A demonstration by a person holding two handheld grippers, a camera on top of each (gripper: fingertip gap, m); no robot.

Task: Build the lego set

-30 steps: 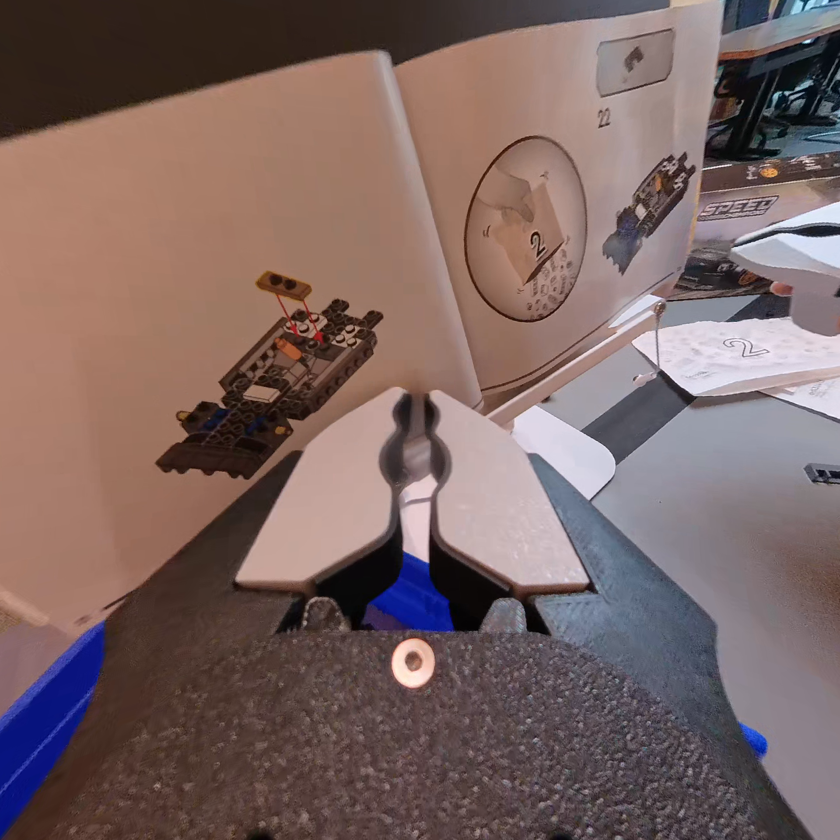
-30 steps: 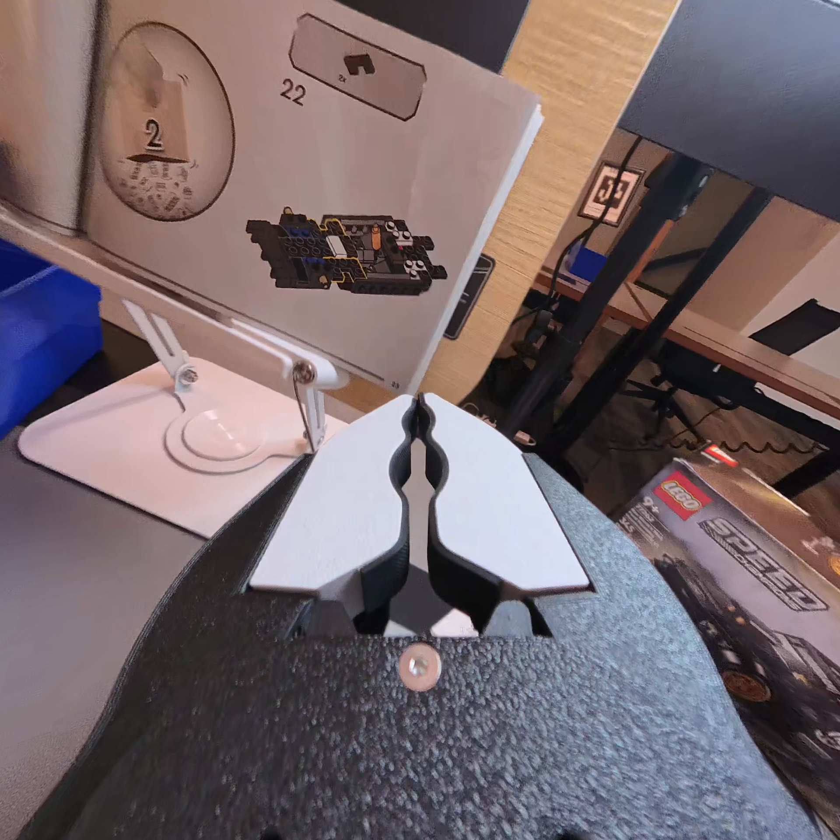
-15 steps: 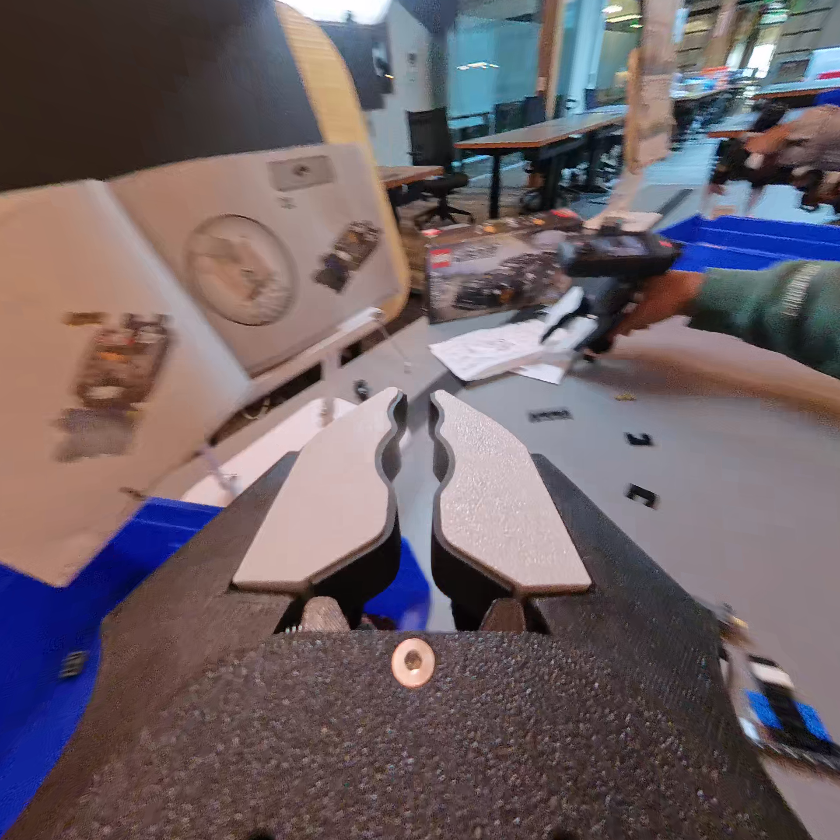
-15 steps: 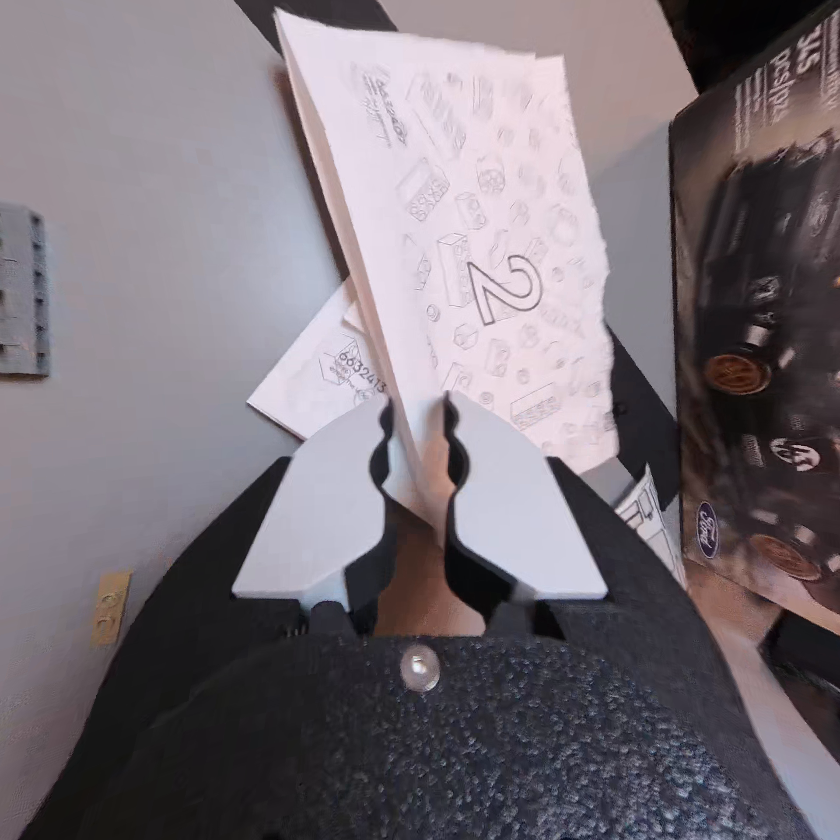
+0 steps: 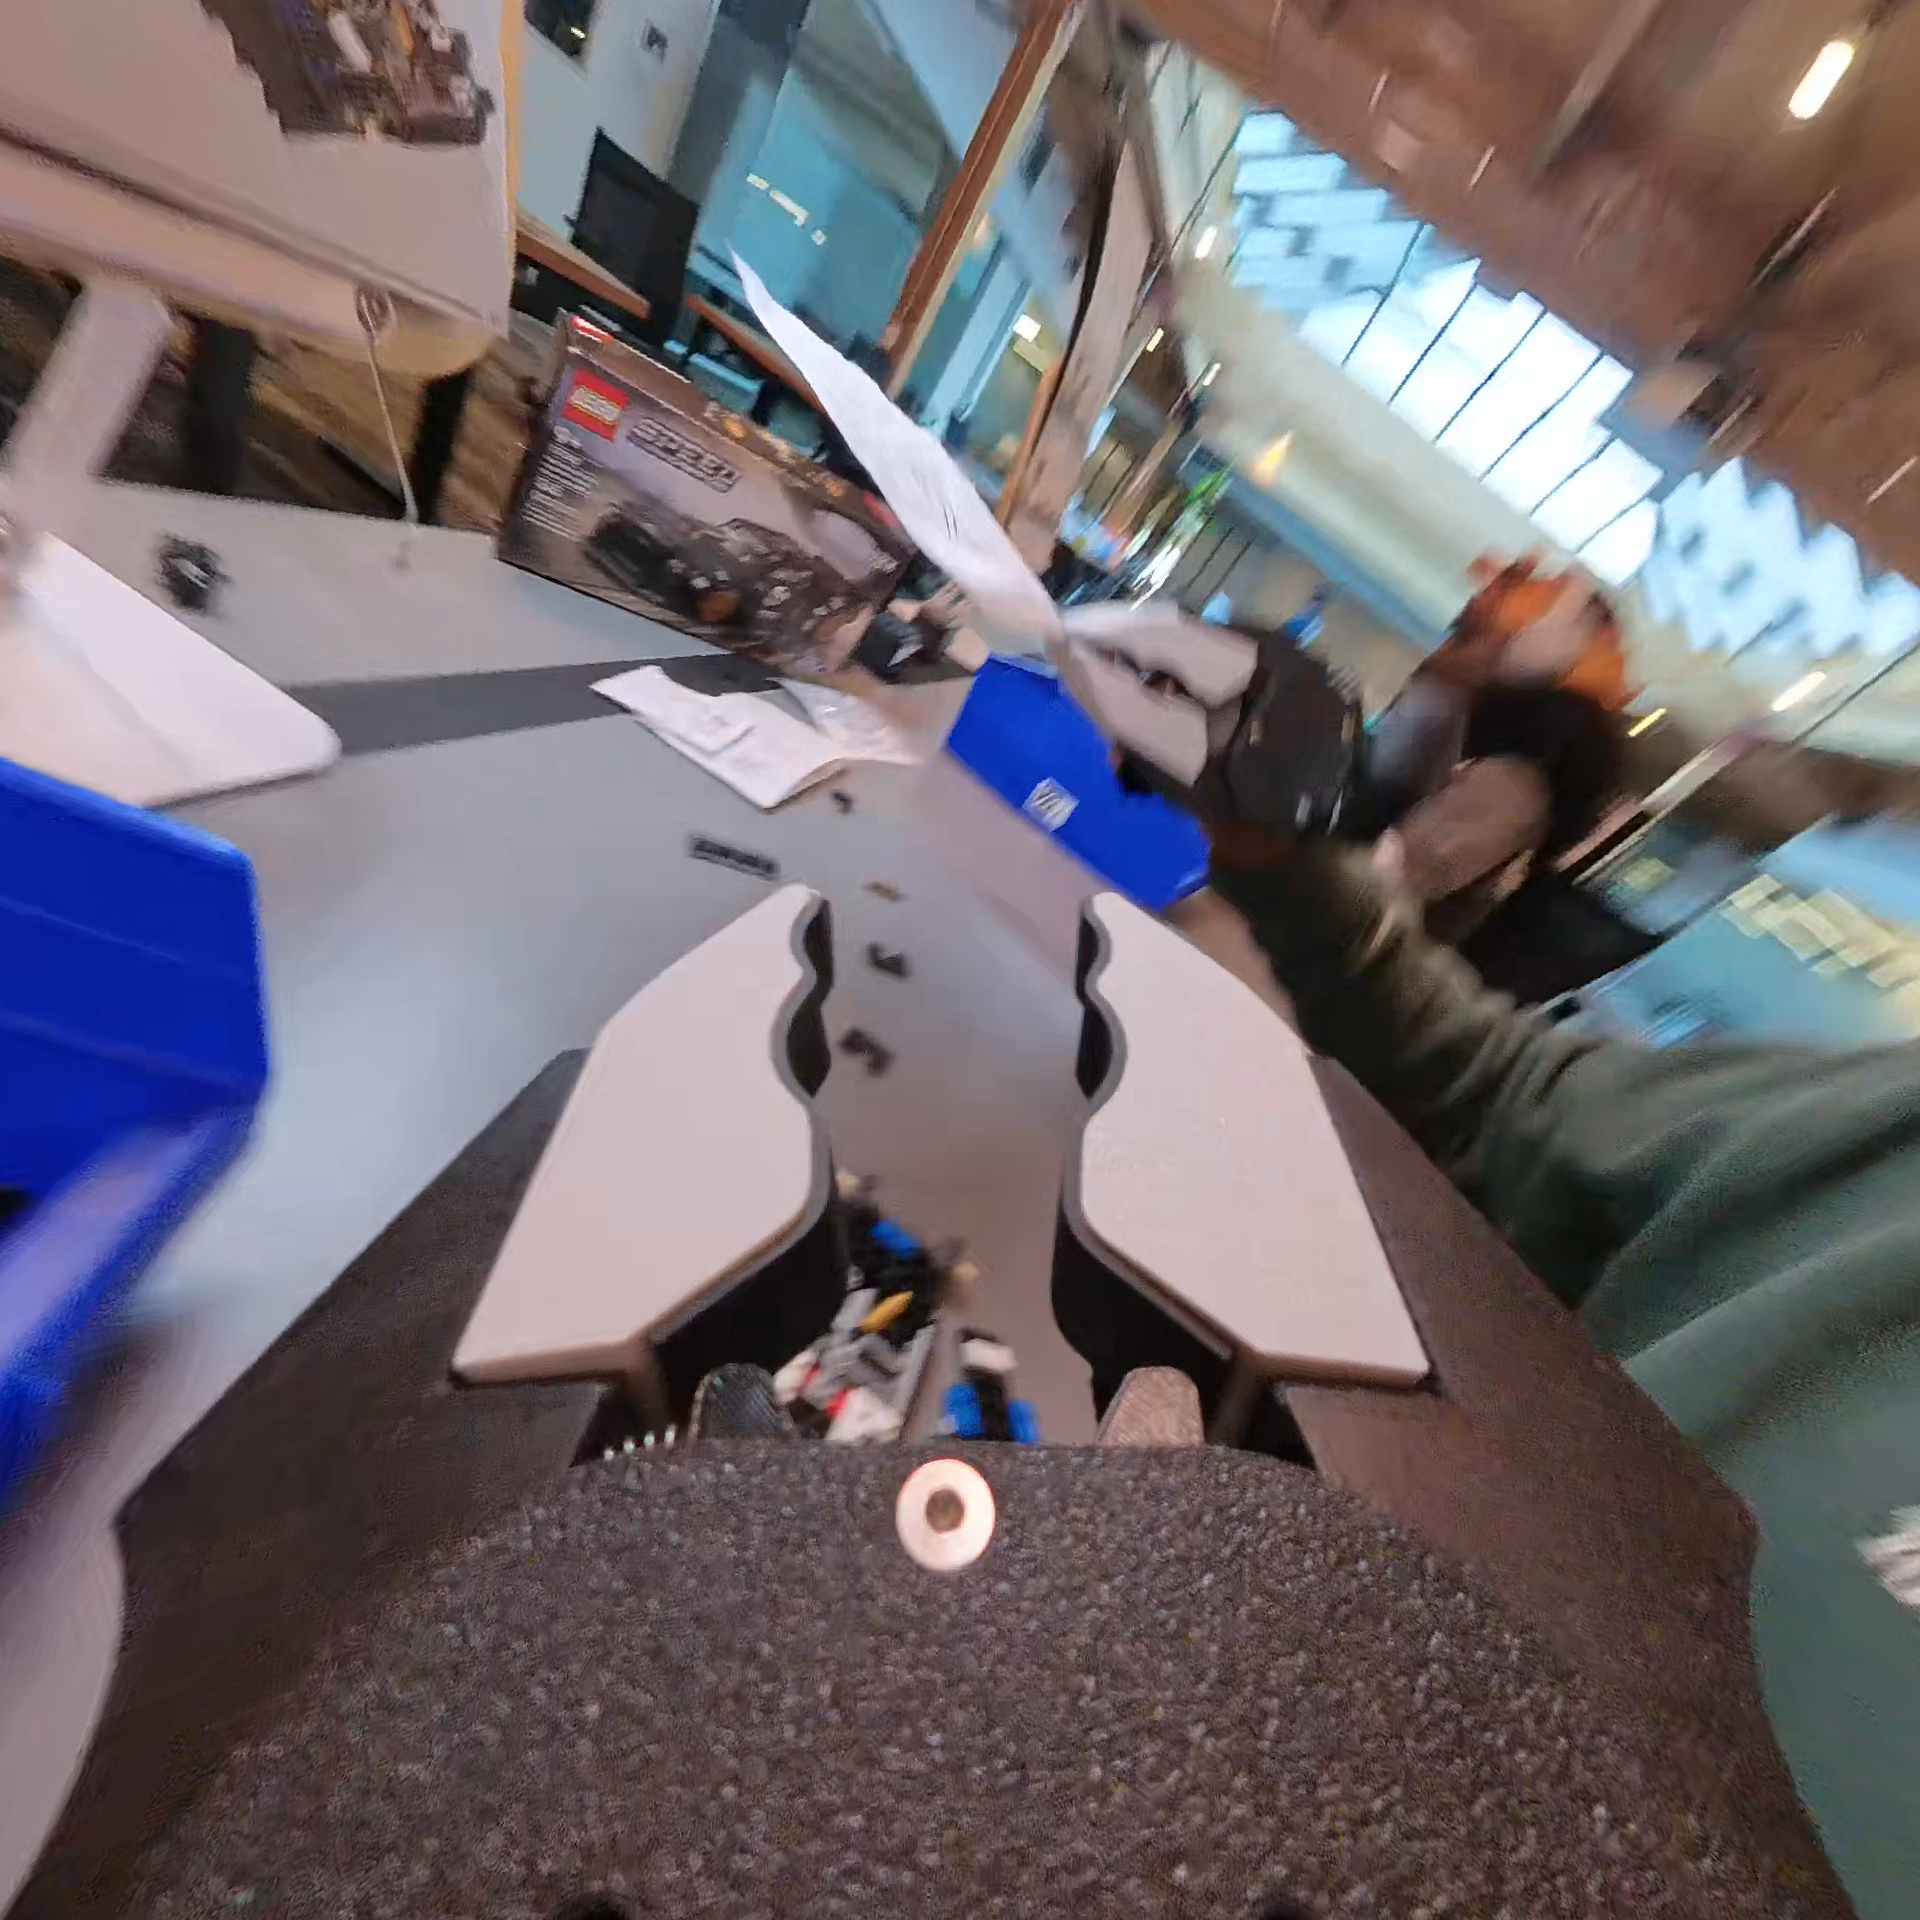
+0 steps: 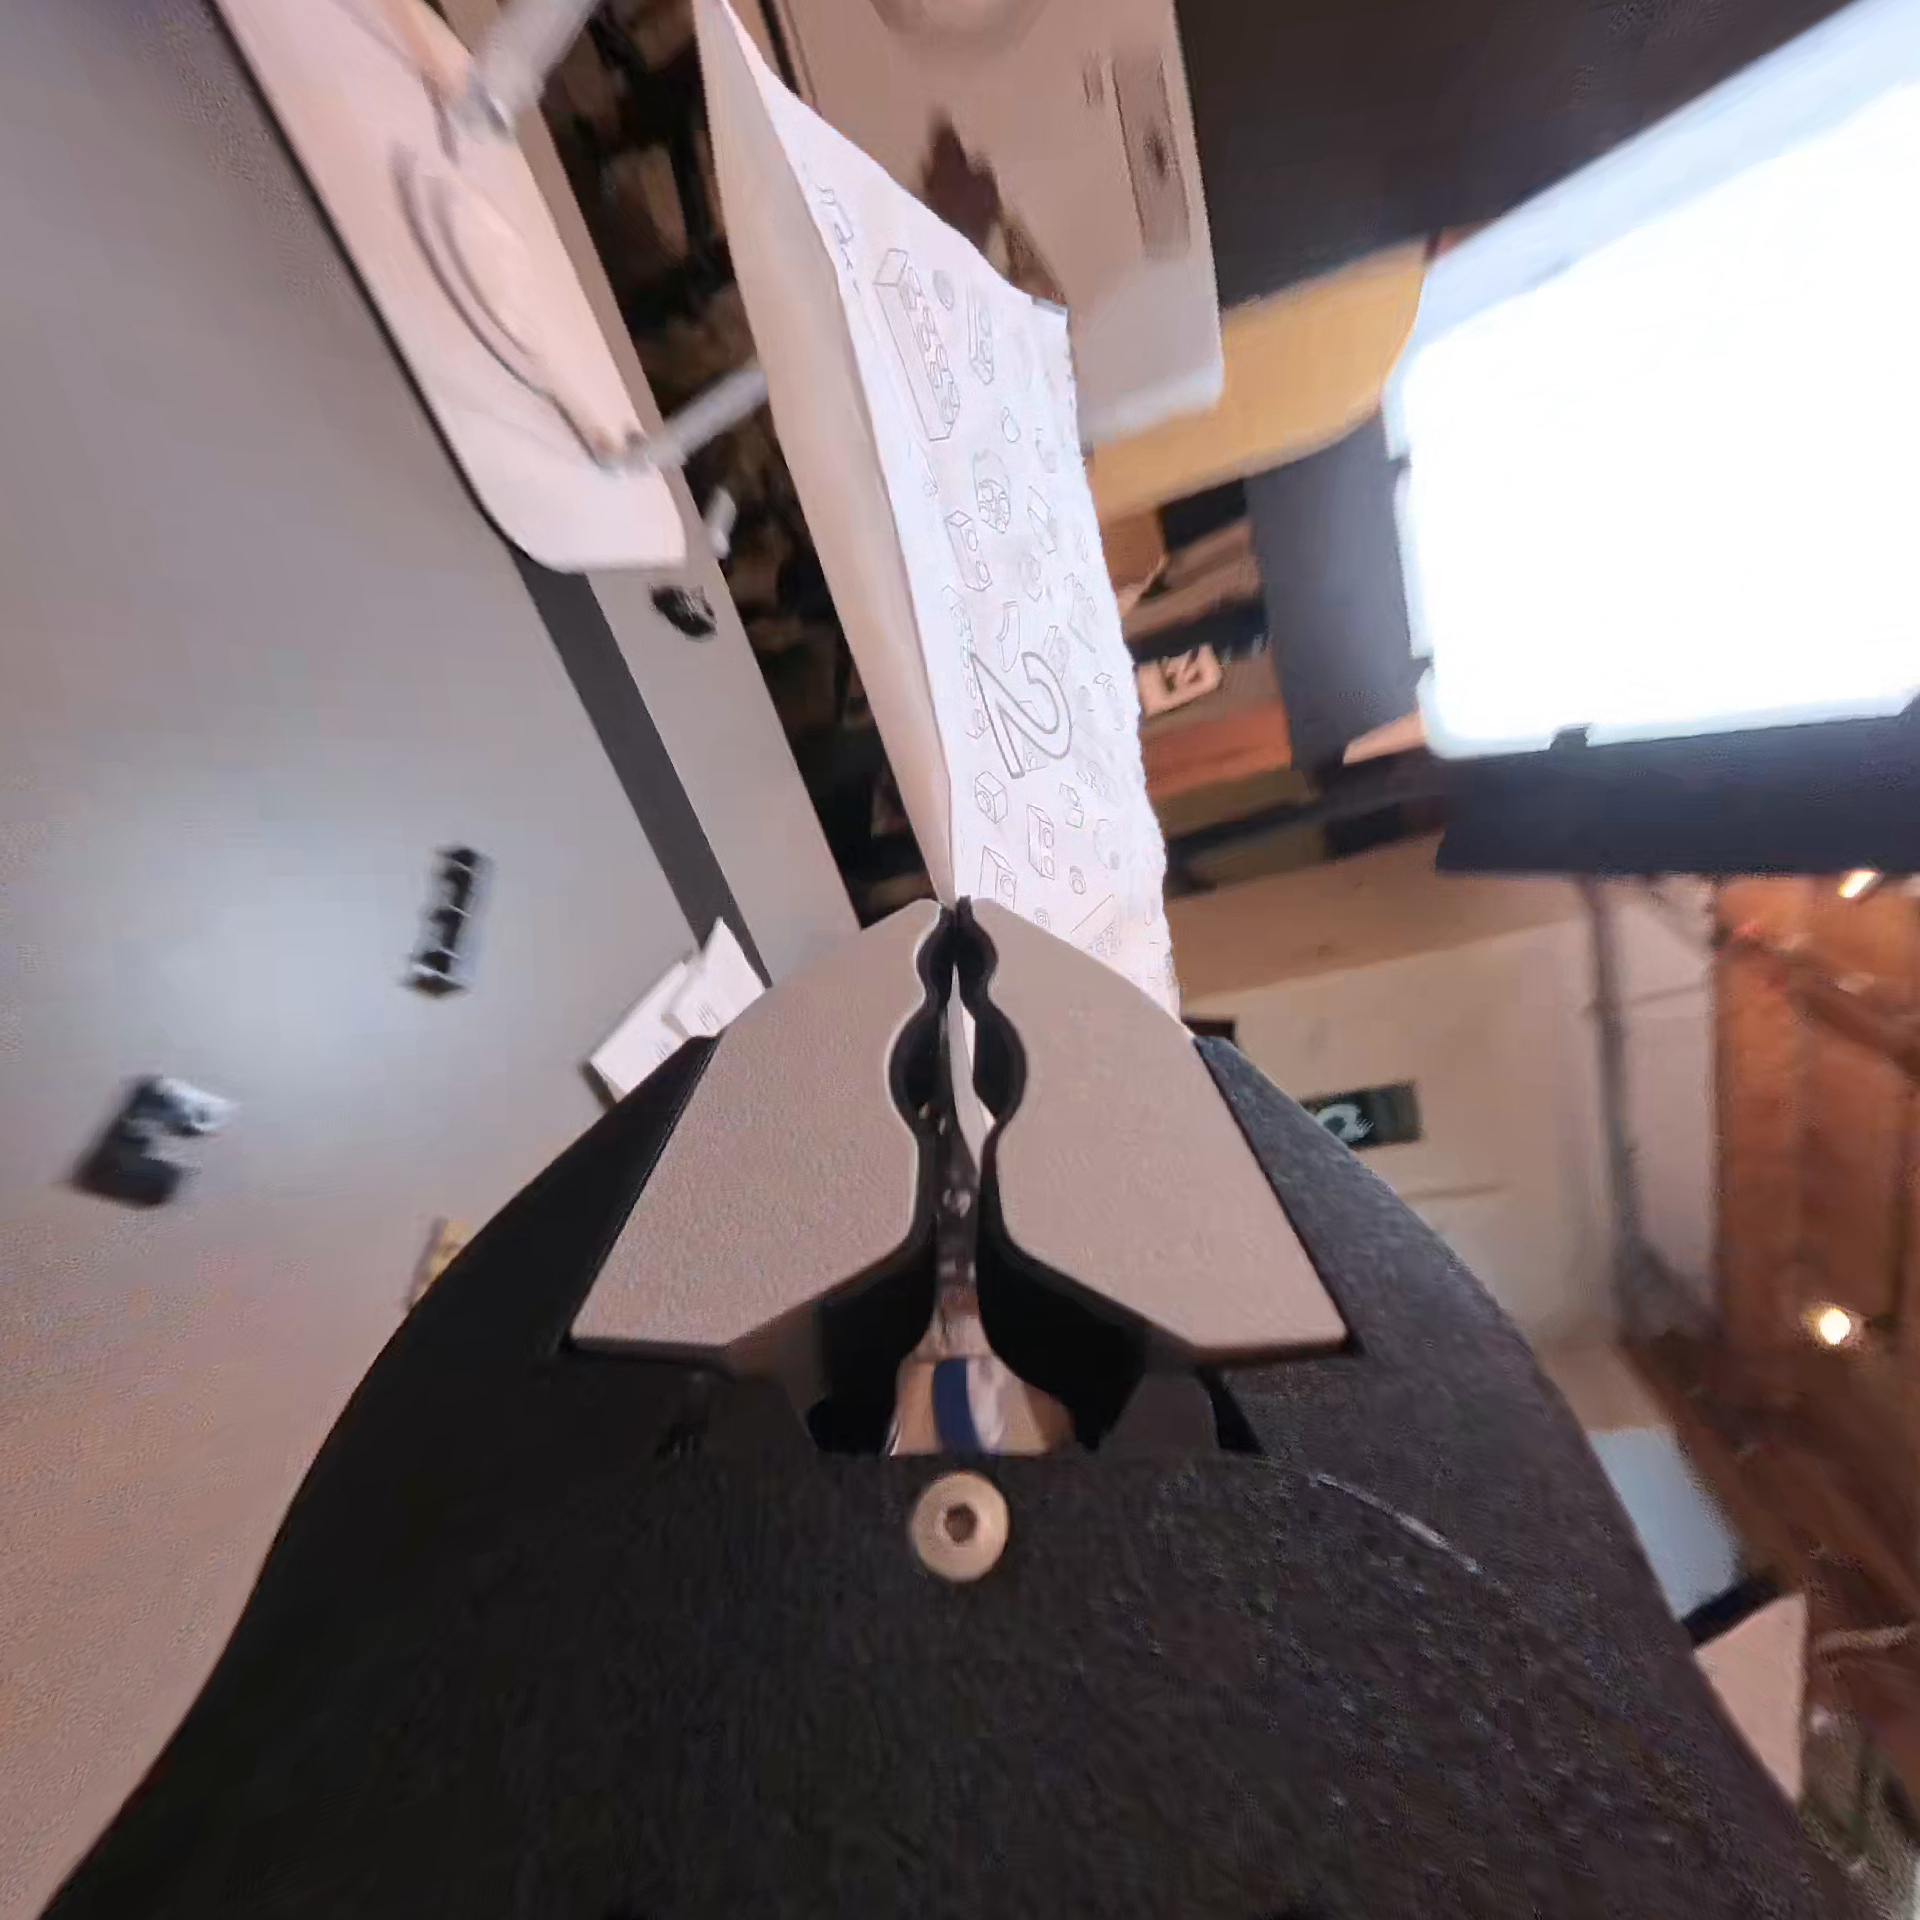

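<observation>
White paper bag (image 6: 997, 582) printed with brick outlines, pinched at its lower edge by the right gripper (image 6: 958, 914), lifted clear of the grey counter (image 6: 260, 727). Left gripper (image 5: 948, 909), spread, empty, above small dark bricks (image 5: 868, 1049); partly built model (image 5: 883, 1340) beneath. Blue bin (image 5: 1070, 790) and set box (image 5: 707, 520) beyond.

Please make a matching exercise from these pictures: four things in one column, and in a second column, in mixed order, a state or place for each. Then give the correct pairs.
Things
1. left hand-held gripper
2. right hand-held gripper
3. white paper bag
4. toy set box

States or places
A. lifted in the air
B. open, holding nothing
C. lying on the grey table
D. shut on an edge of paper

Pairs: 1-B, 2-D, 3-A, 4-C
</observation>
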